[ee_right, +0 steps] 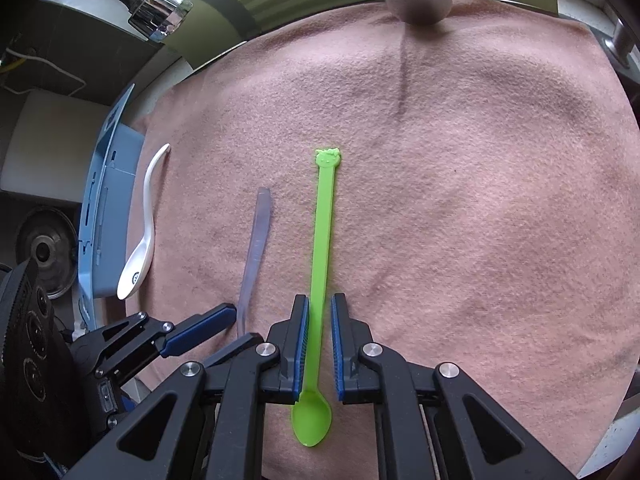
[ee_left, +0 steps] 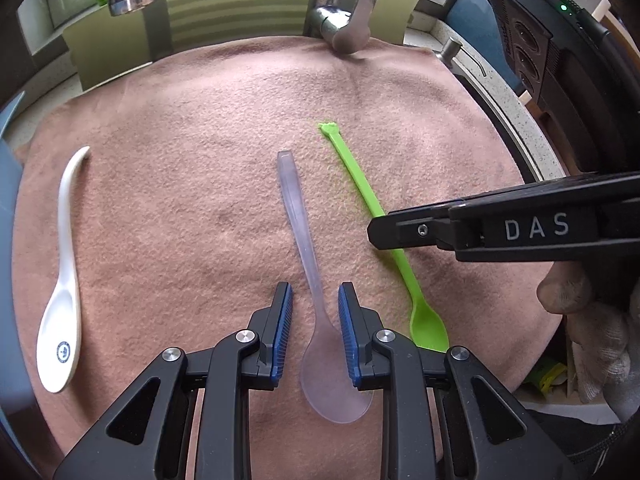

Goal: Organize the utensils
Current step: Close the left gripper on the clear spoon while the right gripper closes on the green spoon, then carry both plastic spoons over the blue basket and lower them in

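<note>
A clear plastic spoon (ee_left: 304,240) lies on the pink towel (ee_left: 200,140), bowl toward me. My left gripper (ee_left: 315,292) is open with its fingers on either side of the spoon's neck, gaps on both sides. A green plastic spoon (ee_right: 322,248) lies to the right of the clear one. My right gripper (ee_right: 320,304) is open astride its handle near the bowl; the left pad is close to the handle. A white ceramic spoon (ee_left: 64,280) lies at the towel's left edge. The green spoon (ee_left: 360,184) and right gripper show in the left wrist view.
A chrome faucet (ee_left: 340,20) stands at the back of the towel. A spray head (ee_right: 156,12) hangs at back left. A blue plastic tray (ee_right: 104,208) sits left of the white spoon (ee_right: 140,248). The sink rim (ee_left: 500,112) runs along the right.
</note>
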The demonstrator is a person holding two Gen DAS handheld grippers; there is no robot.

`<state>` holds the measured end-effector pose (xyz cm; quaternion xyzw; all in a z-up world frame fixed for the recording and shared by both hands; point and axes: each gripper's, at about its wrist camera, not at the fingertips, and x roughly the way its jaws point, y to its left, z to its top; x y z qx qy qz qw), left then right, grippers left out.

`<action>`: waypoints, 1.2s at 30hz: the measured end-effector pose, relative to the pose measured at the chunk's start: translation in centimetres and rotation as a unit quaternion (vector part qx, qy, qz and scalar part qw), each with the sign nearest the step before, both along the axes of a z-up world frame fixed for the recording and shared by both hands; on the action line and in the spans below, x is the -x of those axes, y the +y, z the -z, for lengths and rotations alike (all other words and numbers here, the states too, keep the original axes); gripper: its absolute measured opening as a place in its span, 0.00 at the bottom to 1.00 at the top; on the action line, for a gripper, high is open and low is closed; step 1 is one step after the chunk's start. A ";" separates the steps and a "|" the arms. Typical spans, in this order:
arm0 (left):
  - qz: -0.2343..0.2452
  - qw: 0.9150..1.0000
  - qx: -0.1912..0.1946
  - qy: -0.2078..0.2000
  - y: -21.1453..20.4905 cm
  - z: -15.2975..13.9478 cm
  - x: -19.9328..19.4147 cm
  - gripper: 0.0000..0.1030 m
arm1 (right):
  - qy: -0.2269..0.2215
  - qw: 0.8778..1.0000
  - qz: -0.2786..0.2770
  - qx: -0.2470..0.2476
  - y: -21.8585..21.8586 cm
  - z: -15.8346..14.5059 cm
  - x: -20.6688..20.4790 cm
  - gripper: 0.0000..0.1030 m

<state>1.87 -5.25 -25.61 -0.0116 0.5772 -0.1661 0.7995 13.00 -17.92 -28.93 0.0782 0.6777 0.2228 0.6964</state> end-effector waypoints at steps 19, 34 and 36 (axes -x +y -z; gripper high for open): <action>-0.049 0.998 0.042 -0.016 2.7 -0.5 0.4 0.04 | -0.009 0.998 0.061 -0.033 -1.3 -0.4 1.4 0.06; -0.040 0.997 0.048 -0.039 5.2 -3.0 0.4 0.04 | -0.039 0.996 0.068 -0.035 0.7 -2.6 1.3 0.06; -0.038 0.997 0.047 -0.042 5.2 -3.4 0.4 0.04 | -0.044 0.996 0.066 -0.038 1.2 -3.2 1.2 0.06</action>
